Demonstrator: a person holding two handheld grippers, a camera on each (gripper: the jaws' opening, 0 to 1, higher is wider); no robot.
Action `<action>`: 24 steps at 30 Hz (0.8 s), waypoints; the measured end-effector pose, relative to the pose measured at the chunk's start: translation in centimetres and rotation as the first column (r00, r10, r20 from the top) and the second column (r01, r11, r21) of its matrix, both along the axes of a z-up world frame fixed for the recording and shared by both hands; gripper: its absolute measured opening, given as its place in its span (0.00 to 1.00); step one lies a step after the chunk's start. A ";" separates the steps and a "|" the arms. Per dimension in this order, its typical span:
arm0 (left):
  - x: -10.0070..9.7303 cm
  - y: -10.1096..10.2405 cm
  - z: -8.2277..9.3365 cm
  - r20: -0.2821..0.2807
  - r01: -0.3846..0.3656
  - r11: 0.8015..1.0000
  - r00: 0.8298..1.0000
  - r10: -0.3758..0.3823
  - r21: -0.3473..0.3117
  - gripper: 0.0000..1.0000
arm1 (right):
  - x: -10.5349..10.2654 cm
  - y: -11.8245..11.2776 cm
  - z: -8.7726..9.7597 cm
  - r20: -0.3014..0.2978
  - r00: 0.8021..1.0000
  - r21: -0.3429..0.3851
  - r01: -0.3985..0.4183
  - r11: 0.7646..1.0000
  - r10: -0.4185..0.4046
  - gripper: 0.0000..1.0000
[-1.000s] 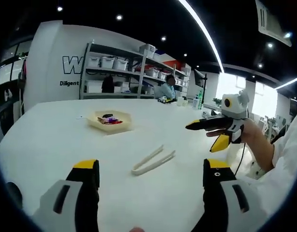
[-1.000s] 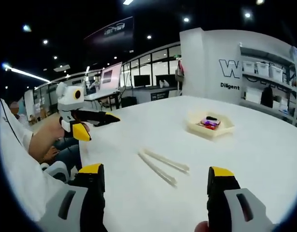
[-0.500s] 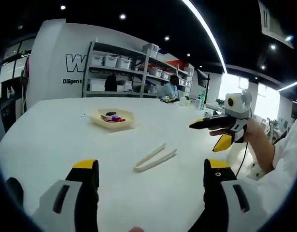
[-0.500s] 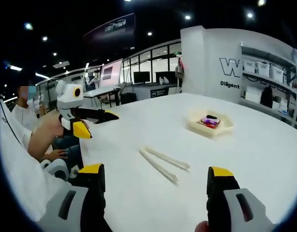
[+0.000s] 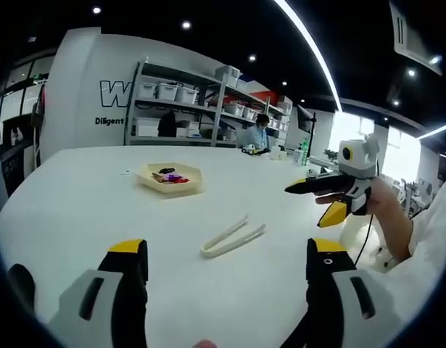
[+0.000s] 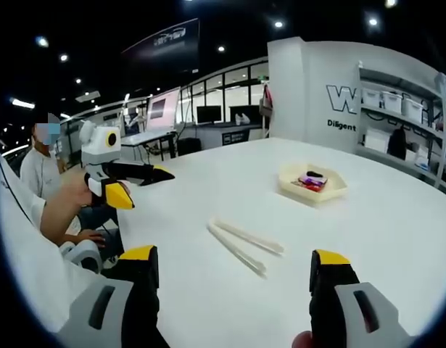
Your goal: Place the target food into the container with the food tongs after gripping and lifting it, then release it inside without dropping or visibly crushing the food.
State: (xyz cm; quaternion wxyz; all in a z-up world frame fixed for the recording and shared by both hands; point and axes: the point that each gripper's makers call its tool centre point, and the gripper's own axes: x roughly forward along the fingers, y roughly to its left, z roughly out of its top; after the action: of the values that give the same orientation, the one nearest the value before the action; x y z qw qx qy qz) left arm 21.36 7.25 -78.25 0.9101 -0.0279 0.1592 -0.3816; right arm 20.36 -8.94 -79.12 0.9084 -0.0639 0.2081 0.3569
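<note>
**Nothing picked up yet**

The job has not really begun. The tongs [image 5: 232, 238] lie flat on the white tabletop [image 5: 77, 210], in the middle, with no claw touching them. From the right gripper view they lie just ahead, a bit to the left [image 6: 246, 246].

The tray [image 5: 170, 179] sits farther back on the tabletop, well apart from the tongs. There is food [image 5: 168, 176] in it already, something red and dark, but it is too small to tell what it is. I cannot tell if this tray is where the food comes from or where it must go. I see no other food on the tabletop.

The left claw [image 5: 224, 262] is spread wide and holds nothing. The right claw [image 6: 231, 269] is spread wide too, and it is empty. Both hang over the near part of the tabletop.

So every step is left, I think. A claw must take the tongs first. Then the tongs must grip the food, lift it, carry it over, and let it go softly inside without squashing it.
</note>
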 end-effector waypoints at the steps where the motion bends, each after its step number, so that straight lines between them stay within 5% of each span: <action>1: 0.0 0.0 0.0 -0.001 -0.002 1.000 1.000 0.002 0.000 0.89 | 0.0 0.0 0.0 0.000 1.000 -0.001 0.002 1.000 -0.002 0.84; 24: 0.6 0.8 -0.4 -0.018 -0.042 0.999 0.999 0.042 -0.002 0.89 | 1.4 0.0 -0.4 -0.018 1.000 -0.002 0.020 1.000 -0.020 0.83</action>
State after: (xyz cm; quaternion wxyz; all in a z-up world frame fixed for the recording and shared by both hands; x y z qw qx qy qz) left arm 21.97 8.04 -78.62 0.9164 -0.0358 0.1662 -0.3623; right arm 21.79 -8.90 -79.54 0.9100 -0.0592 0.2172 0.3482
